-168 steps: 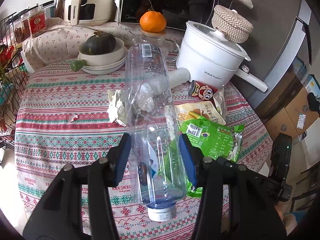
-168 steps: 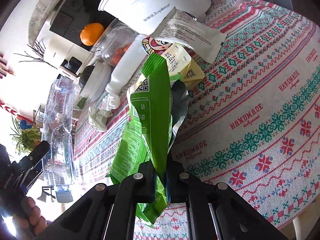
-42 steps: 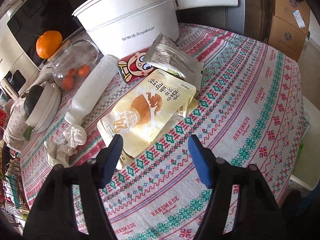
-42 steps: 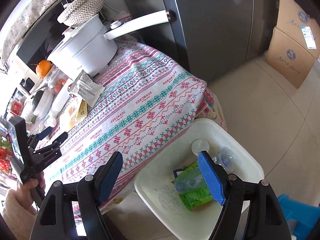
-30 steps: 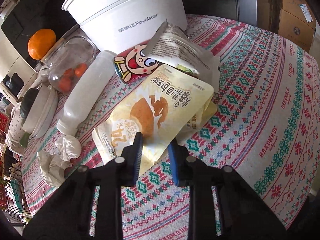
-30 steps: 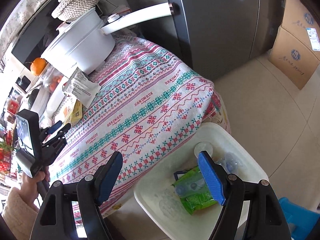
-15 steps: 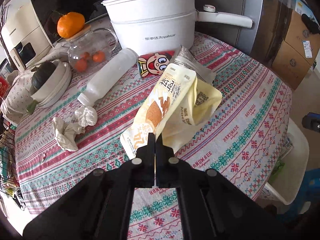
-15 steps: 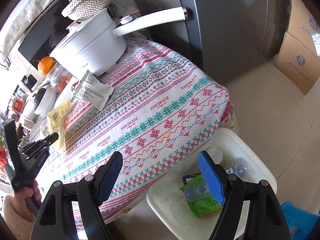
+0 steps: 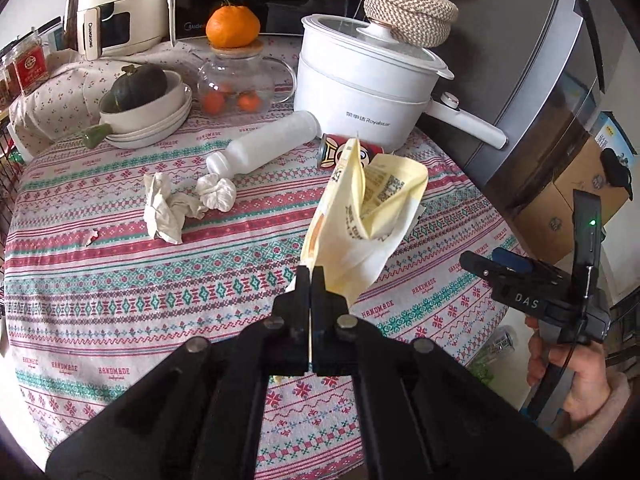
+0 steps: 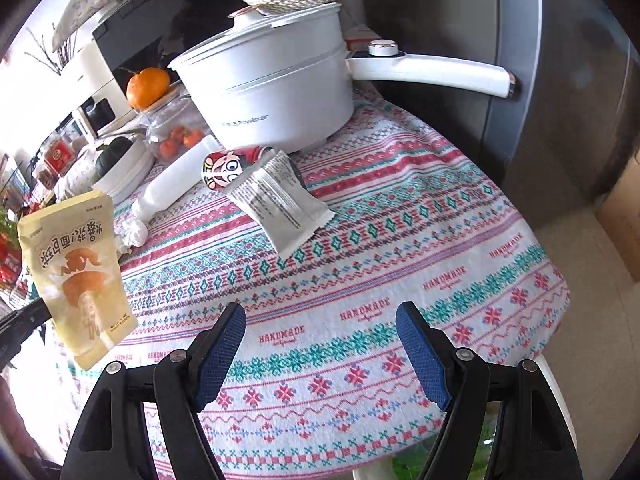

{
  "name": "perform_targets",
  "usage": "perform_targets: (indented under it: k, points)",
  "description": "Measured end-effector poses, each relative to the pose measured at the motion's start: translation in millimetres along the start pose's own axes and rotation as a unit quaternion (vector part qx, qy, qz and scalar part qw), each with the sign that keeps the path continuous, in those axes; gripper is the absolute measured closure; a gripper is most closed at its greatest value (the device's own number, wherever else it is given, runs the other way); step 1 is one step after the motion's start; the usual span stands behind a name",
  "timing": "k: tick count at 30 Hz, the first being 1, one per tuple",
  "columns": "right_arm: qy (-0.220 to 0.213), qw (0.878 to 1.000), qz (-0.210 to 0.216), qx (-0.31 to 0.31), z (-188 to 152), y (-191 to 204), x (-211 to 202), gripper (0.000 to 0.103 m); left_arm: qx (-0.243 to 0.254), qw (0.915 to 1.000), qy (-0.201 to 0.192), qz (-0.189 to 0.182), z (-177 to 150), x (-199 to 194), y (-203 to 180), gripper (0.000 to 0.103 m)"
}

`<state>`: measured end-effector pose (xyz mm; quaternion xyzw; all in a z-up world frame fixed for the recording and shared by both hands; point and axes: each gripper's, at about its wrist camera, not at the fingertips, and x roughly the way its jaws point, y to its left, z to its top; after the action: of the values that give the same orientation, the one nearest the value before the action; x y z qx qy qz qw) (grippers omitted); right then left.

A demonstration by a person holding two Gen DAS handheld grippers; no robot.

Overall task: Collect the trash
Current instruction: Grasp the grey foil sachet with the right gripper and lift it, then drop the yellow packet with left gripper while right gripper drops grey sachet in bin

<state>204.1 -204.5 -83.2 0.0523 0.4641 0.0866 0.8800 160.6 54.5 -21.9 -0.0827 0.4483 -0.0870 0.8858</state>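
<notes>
- Nearest, the left gripper [image 9: 310, 280] has its jaws pressed together on the bottom corner of the yellow snack pouch [image 9: 360, 216], which hangs clear of the tablecloth [image 9: 120, 280] — lifted, not dragging.
- The right gripper [image 10: 320, 344] hovers with jaws spread wide and nothing between them; straight ahead of them lies the grey wrapper [image 10: 276, 208], flat on the cloth.
- To do this step well, I'd say keep that corner pinch firm, since the pouch is floppy and could slip, and carry it off toward the bin, of which only a white edge [image 10: 372, 470] shows below the right jaws.
- Beyond the grey wrapper: a red cartoon can [image 10: 224, 166] and a white bottle [image 9: 264, 148] on their sides; left of the left jaws, crumpled tissues [image 9: 168, 208].
- Farthest, the white pot [image 9: 360, 96] reads "Royalstar"; the cloth repeats "HANDMADE" — the air fryer [image 9: 120, 4] says "CHANGHONG".
</notes>
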Motion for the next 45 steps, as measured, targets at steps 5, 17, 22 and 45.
perform_targets:
  k: [5,17,22,45]
  points:
    - [-0.005,0.999,-0.003,-0.050,9,27,41,0.024,-0.011,0.9998,-0.010,-0.014,7,-3,5,0.103]
    - [-0.036,0.993,-0.048,-0.101,43,61,121,0.043,-0.037,0.9993,0.001,-0.010,16,9,27,0.103]
    - [-0.047,0.990,-0.075,-0.107,52,60,124,0.079,-0.035,0.9993,0.003,-0.011,16,12,26,0.103]
    - [-0.048,0.998,0.046,0.022,7,-23,-83,0.097,0.019,0.9955,-0.015,-0.092,-13,-23,-41,0.103]
